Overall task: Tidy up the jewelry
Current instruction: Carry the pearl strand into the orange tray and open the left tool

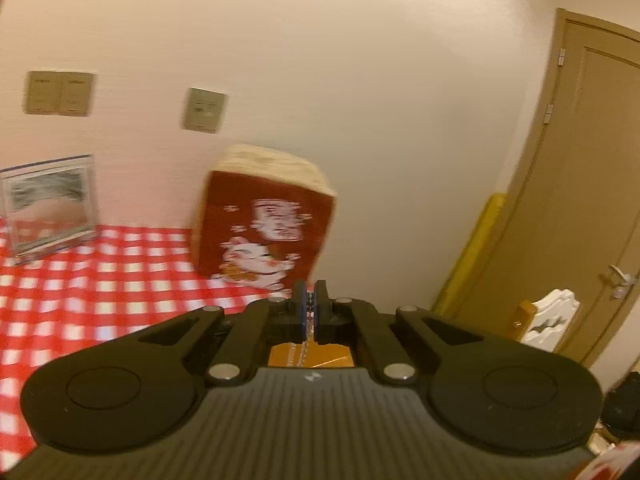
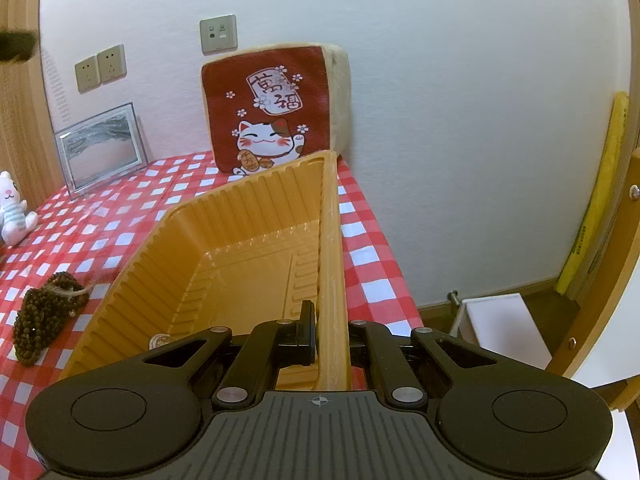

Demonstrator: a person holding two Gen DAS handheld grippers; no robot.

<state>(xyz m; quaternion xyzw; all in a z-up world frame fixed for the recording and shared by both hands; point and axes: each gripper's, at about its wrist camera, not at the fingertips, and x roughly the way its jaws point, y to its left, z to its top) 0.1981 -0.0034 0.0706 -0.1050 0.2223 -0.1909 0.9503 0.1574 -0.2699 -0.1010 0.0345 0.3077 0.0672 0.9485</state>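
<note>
My right gripper (image 2: 316, 336) is shut on the right wall of an orange ribbed plastic tray (image 2: 248, 240). One finger is inside the tray and the other is hidden behind the wall. A small round piece (image 2: 162, 340) lies in the tray's near left corner. A bundle of dark brown beads (image 2: 44, 320) tied with twine rests on the checked cloth to the tray's left. My left gripper (image 1: 311, 308) is shut, and a thin pale chain (image 1: 306, 350) seems pinched between its pads, hanging over a patch of orange tray (image 1: 332, 356) below.
A red lucky-cat cushion (image 2: 276, 112) leans on the wall behind the tray. A clear picture frame (image 2: 100, 144) and a white plush cat (image 2: 14, 208) stand at the left. The table's right edge (image 2: 384, 248) drops to the floor. A white stool (image 2: 504, 328), yellow roll (image 2: 600, 200) and door (image 1: 592, 200) are nearby.
</note>
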